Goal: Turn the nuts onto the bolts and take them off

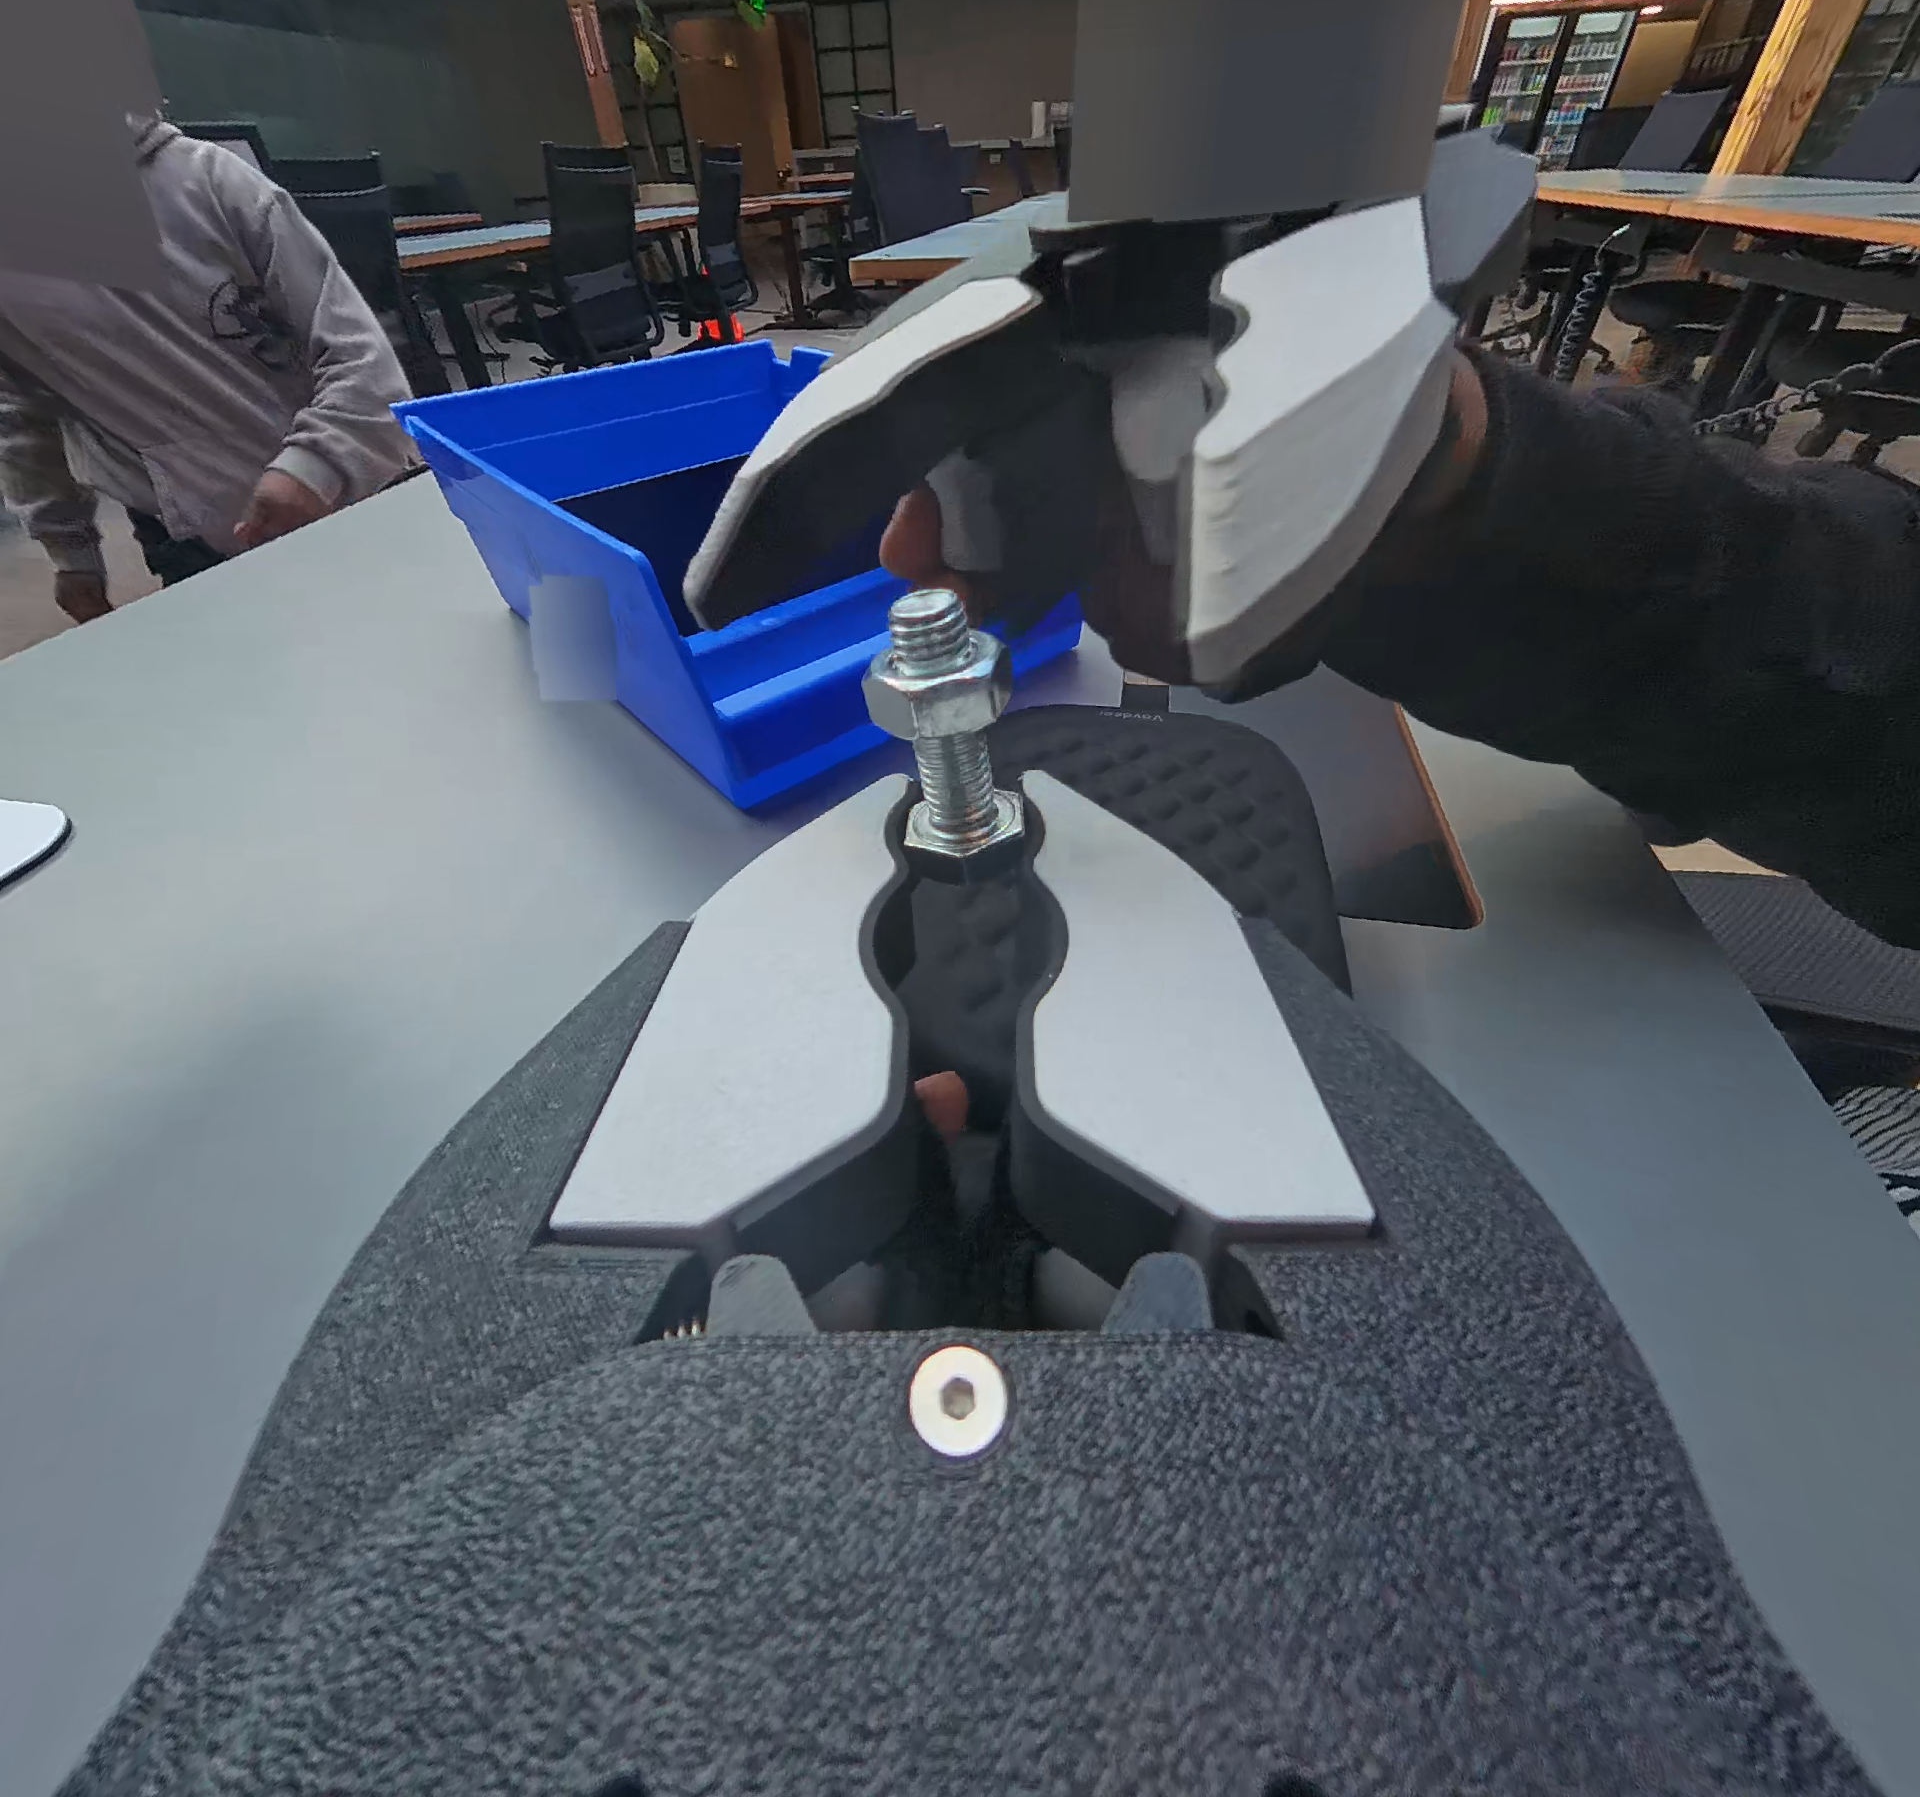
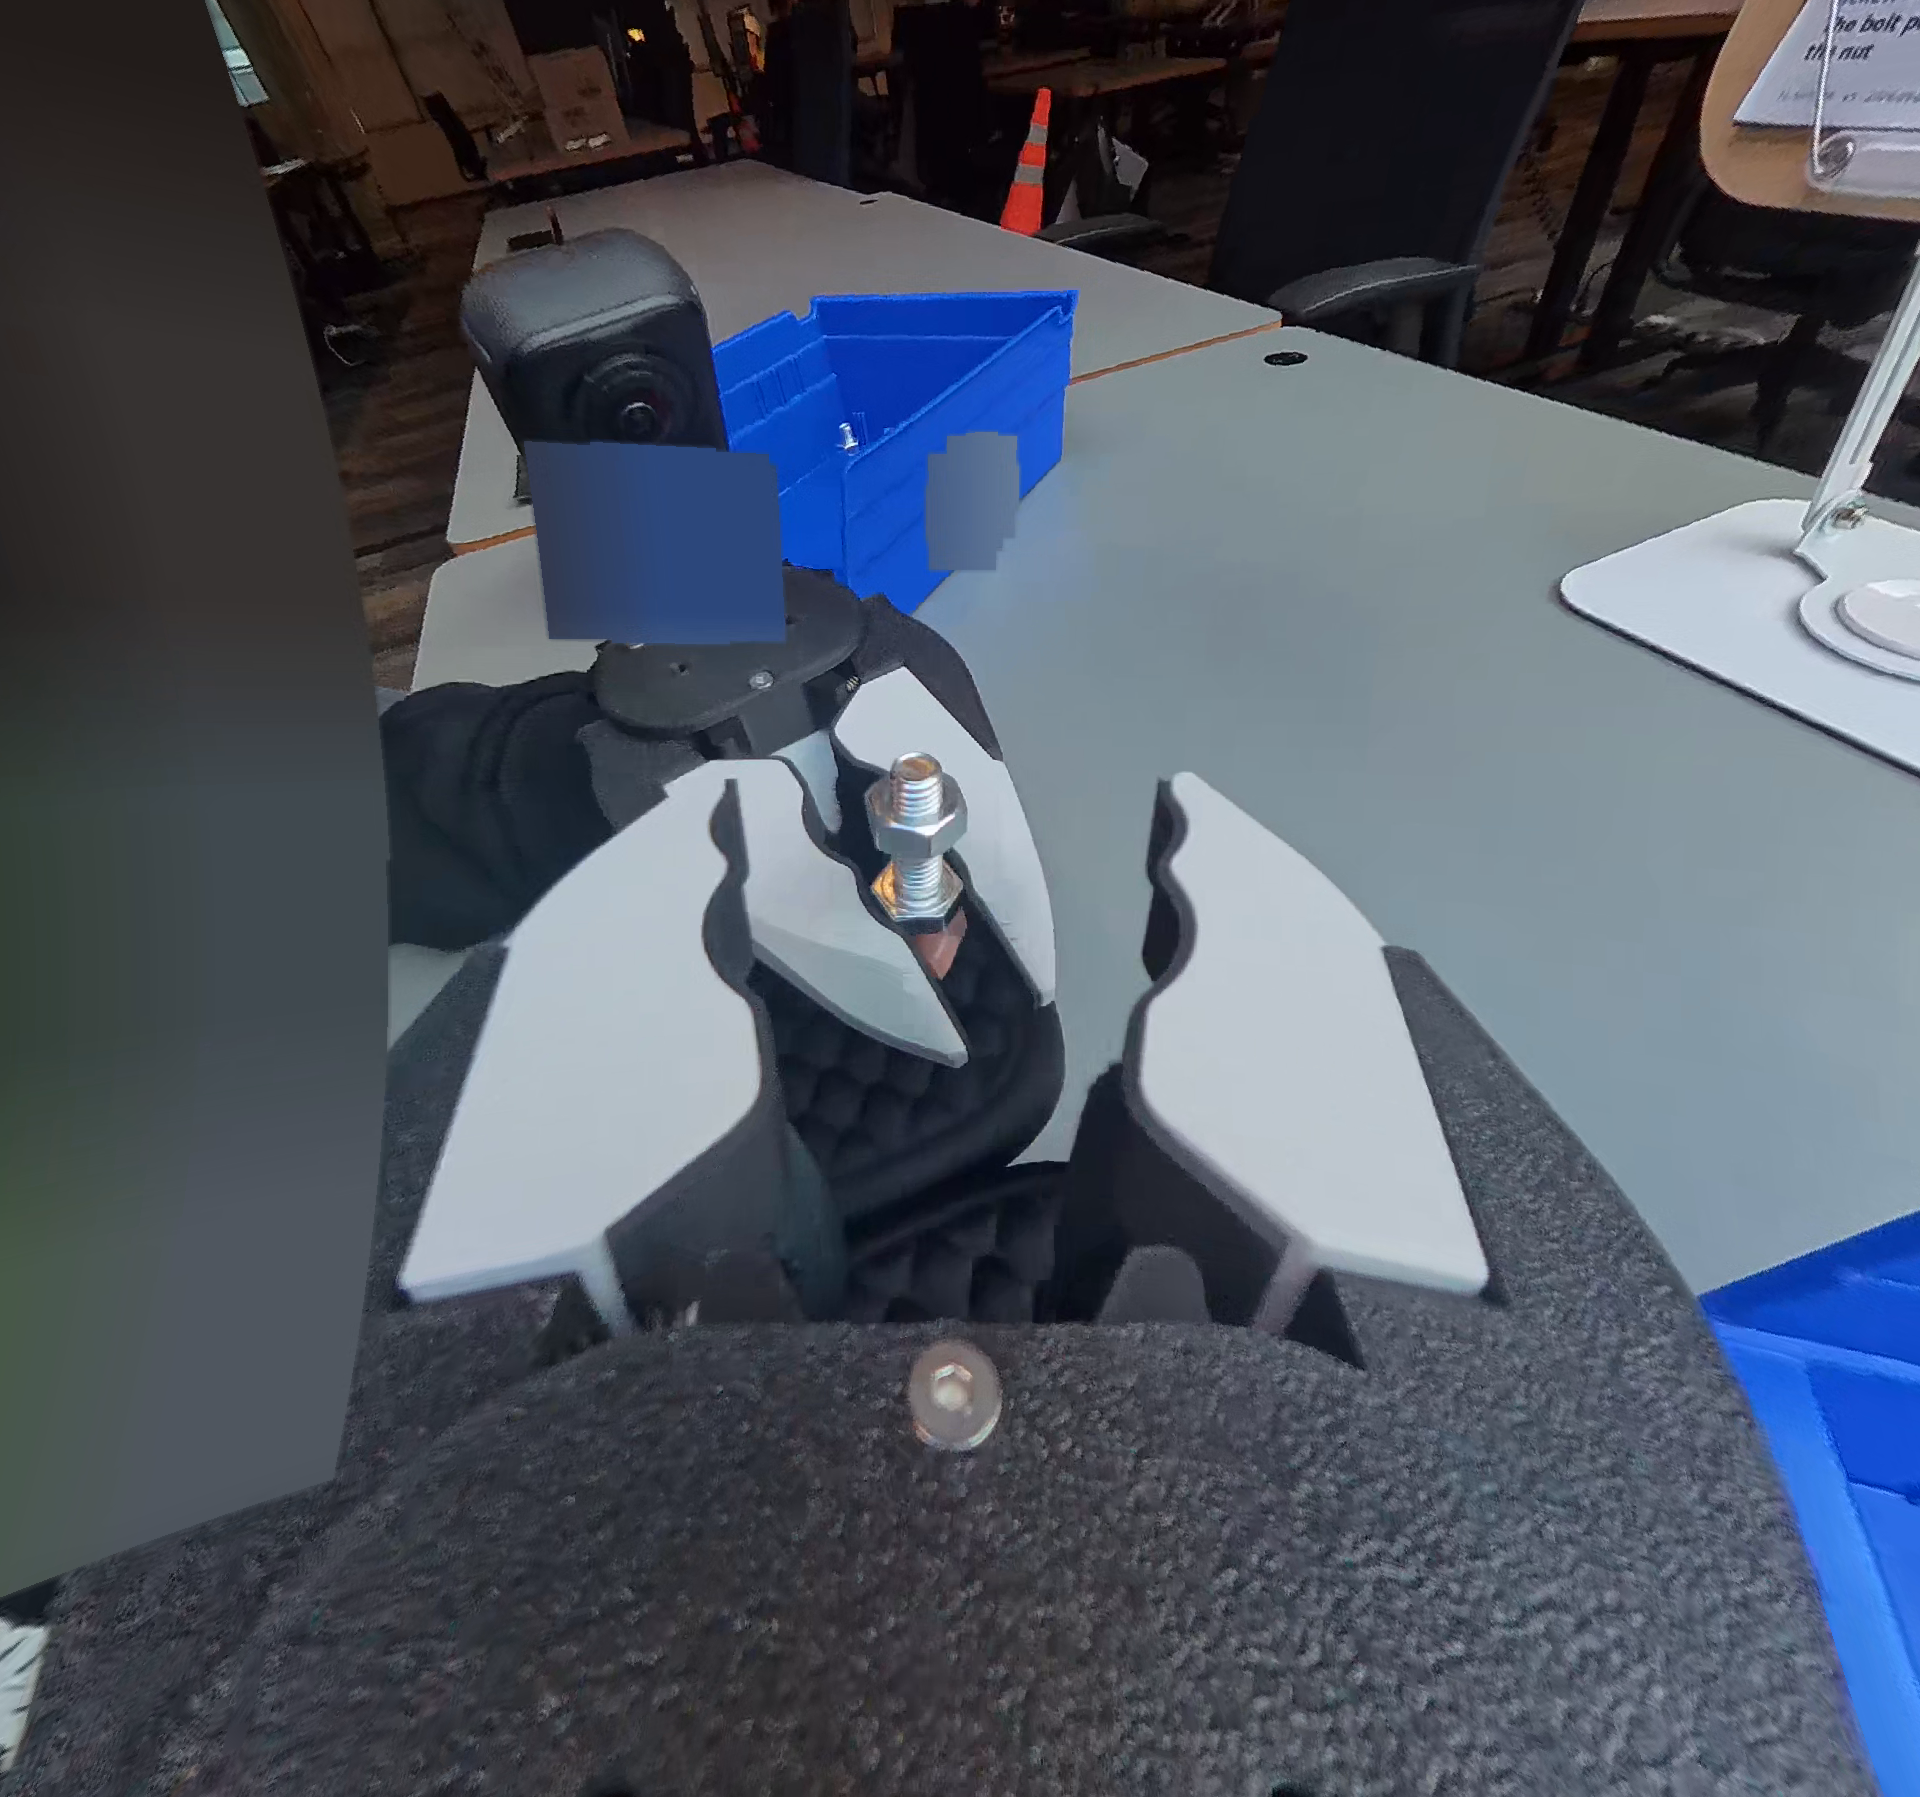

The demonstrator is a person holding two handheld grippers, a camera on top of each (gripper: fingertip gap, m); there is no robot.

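Note:
A silver bolt (image 1: 951, 771) stands upright with its hex head clamped between the tips of my left gripper (image 1: 964, 817). A hex nut (image 1: 938, 693) sits on the thread a little below the bolt's top end. My right gripper (image 1: 956, 630) hovers just above the bolt with its jaws wide open and empty. In the right wrist view the right gripper (image 2: 951, 797) is spread on both sides of the nut (image 2: 920, 817) without touching it. Beyond it, the left gripper (image 2: 916, 906) holds the bolt (image 2: 914, 864).
A blue bin (image 1: 623, 459) stands on the grey table (image 1: 312, 812) behind the bolt; it also shows in the right wrist view (image 2: 956, 365), with a small bolt (image 2: 847, 433) inside. A second blue bin (image 2: 1829, 1384) is at the near right. A white sign stand (image 2: 1714, 604) is at the right. A person (image 1: 208, 345) stands at the far left. My hands' fingertips stand some 5 cm from each other.

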